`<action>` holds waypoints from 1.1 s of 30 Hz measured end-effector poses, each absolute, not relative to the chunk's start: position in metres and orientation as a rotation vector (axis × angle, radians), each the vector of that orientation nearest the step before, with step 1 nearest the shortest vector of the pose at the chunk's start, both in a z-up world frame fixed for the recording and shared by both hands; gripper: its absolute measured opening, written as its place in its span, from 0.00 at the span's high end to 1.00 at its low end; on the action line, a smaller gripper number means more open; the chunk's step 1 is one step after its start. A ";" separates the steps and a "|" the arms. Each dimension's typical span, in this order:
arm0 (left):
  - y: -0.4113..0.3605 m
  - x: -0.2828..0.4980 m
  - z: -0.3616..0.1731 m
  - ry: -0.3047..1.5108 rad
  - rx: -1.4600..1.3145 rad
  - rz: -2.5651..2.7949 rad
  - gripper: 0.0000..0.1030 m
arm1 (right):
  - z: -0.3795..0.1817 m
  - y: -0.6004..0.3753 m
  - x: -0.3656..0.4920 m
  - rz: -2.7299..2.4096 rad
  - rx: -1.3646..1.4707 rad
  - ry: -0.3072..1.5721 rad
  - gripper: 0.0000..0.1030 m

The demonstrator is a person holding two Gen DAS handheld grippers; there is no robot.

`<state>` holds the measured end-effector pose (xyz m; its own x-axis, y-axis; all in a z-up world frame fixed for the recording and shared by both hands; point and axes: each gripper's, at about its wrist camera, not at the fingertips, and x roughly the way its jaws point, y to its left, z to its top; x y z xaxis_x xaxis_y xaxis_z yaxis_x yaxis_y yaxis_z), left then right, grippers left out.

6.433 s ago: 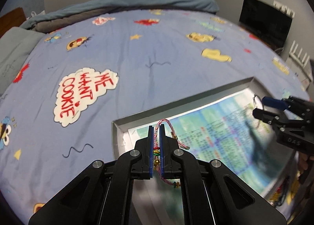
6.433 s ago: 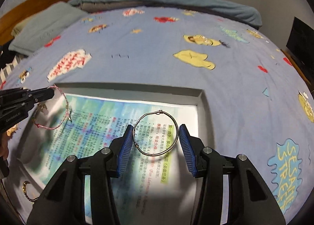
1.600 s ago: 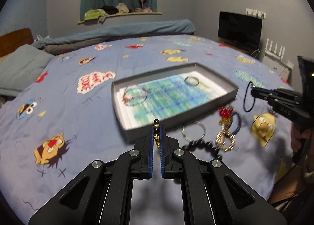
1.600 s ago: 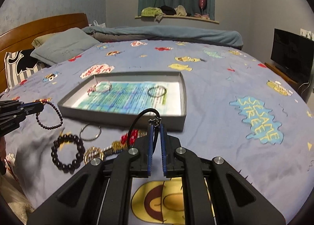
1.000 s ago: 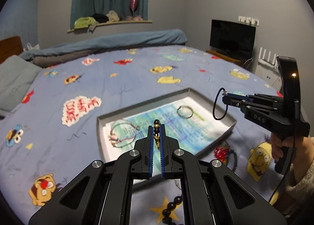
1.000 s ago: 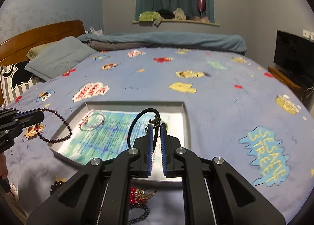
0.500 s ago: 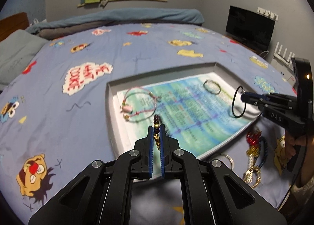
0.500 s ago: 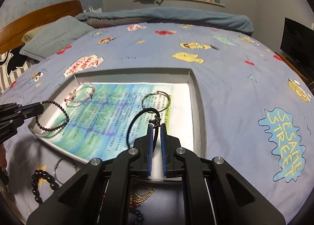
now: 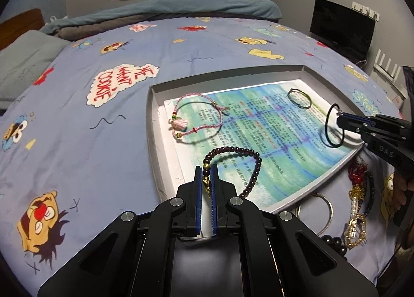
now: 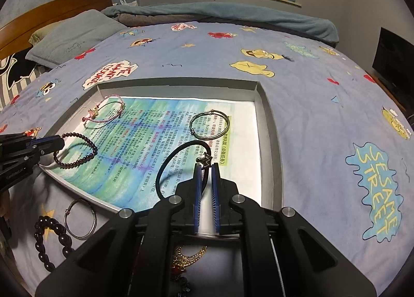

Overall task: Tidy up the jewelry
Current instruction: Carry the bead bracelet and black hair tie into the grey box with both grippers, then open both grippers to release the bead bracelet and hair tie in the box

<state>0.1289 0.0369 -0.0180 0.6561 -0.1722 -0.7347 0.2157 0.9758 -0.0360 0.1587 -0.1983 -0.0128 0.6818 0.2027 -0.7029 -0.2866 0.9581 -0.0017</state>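
Note:
A grey tray [image 9: 152,126] [image 10: 269,115] lined with printed paper lies on the bed. A pink string bracelet [image 9: 199,105] [image 10: 106,113] and a thin metal bangle [image 9: 299,95] [image 10: 209,124] lie in it. My left gripper [image 9: 206,171] [image 10: 55,145] is shut on a dark red bead bracelet [image 9: 243,157] [image 10: 77,152], held just over the tray's near left part. My right gripper [image 10: 206,167] [image 9: 340,118] is shut on a black cord bracelet [image 10: 176,159] [image 9: 333,126] with a small metal charm, over the tray's near right part.
On the sheet in front of the tray lie a silver bangle [image 9: 314,212] [image 10: 80,219], a large black bead bracelet [image 10: 49,240], and red and gold jewelry [image 9: 358,193]. A pillow [image 10: 72,35] and wooden headboard are far left, a TV [image 9: 341,27] is right.
Both grippers have moved closer and lower over the tray with their bracelets. The bead bracelet now hangs out to the right of my left fingers.

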 end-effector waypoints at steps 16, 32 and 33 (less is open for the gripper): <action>0.032 0.126 -0.016 0.804 0.094 -0.199 0.82 | -0.005 -0.200 0.152 0.283 -0.089 0.724 0.63; 0.038 0.111 0.004 0.725 0.073 -0.149 0.25 | 0.017 -0.206 0.138 0.293 -0.036 0.675 0.18; 0.039 0.109 0.004 0.724 0.065 -0.147 0.24 | 0.020 -0.206 0.136 0.289 -0.035 0.668 0.16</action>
